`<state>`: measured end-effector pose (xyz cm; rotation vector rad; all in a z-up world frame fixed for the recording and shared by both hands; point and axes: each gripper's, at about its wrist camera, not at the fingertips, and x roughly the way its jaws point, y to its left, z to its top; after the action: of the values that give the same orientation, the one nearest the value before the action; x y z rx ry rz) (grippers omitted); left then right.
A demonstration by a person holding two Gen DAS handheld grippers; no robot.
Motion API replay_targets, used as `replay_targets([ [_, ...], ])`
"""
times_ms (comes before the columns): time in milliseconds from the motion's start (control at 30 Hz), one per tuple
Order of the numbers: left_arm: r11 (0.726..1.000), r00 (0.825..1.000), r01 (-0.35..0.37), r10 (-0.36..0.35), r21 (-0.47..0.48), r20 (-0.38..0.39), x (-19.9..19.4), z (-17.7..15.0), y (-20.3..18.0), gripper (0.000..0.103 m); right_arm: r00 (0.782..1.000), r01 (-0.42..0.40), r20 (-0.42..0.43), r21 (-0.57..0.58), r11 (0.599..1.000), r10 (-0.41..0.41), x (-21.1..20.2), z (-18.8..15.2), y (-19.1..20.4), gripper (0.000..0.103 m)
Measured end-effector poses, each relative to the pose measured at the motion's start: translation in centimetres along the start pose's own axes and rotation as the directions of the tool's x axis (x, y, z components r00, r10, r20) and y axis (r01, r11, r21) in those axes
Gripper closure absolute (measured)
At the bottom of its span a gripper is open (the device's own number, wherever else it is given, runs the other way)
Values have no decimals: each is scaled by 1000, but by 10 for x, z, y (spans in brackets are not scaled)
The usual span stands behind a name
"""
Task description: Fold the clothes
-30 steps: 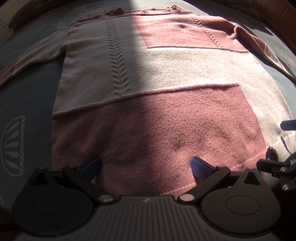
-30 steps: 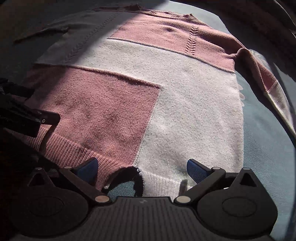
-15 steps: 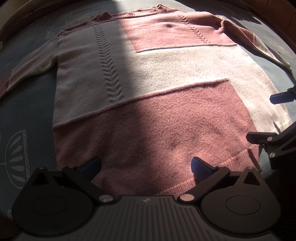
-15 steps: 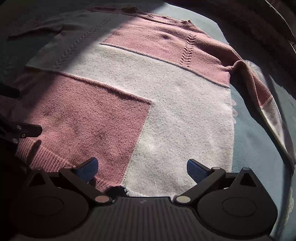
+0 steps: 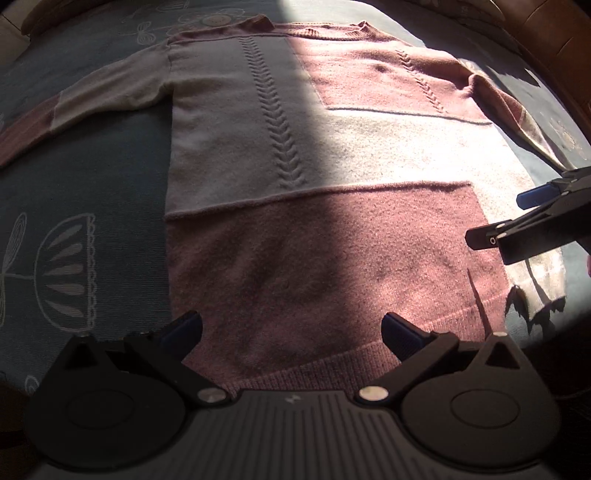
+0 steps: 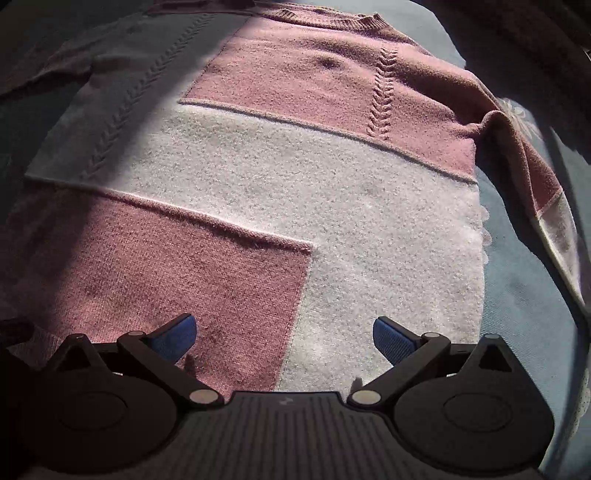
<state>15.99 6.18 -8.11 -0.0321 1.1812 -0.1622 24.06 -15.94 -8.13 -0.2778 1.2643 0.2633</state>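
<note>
The sweater (image 5: 332,229) lies flat and face up on a blue-grey patterned bedspread (image 5: 92,206), hem toward both cameras and neckline (image 6: 332,18) at the far end. Its body is built of pink and cream blocks, with two vertical cable-stitch columns. A hard shadow line runs lengthwise down the garment: the left part is dim, the right part is in bright sun.

Edges: the ribbed hem (image 5: 332,365) runs just ahead of the left gripper (image 5: 291,328), whose blue-padded fingers are spread wide with nothing between them. The left side seam is straight, with bare bedspread beside it. The left sleeve (image 5: 103,96) extends outward and flat. The right sleeve (image 6: 535,177) lies along the body's right edge, slightly humped at the shoulder, its cream cuff end toward the near side.

The right gripper (image 6: 284,332) hovers over the lower body where the pink and cream blocks meet, fingers likewise wide apart and empty. In the left wrist view it enters from the right edge above the hem corner.

Open room: bare bedspread lies to the left of the body and along the right beyond the sleeve. A brown wooden edge (image 5: 554,48) borders the far right corner.
</note>
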Motion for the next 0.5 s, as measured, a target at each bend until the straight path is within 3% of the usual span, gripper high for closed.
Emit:
replay_targets([
  [267,997,991,-23,31,-68,127,-40,39,97,1,990,-18,139,86,996,6,-44,88,61,0],
  [400,998,985,-36,45,-60,166,-49,51,138,1,983,-58,179,138,989,33,-61,107,95,0],
  [500,999,979,-38,44,-33,197,-46,67,155,1,983,-83,175,106,991,63,-61,112,114,0],
])
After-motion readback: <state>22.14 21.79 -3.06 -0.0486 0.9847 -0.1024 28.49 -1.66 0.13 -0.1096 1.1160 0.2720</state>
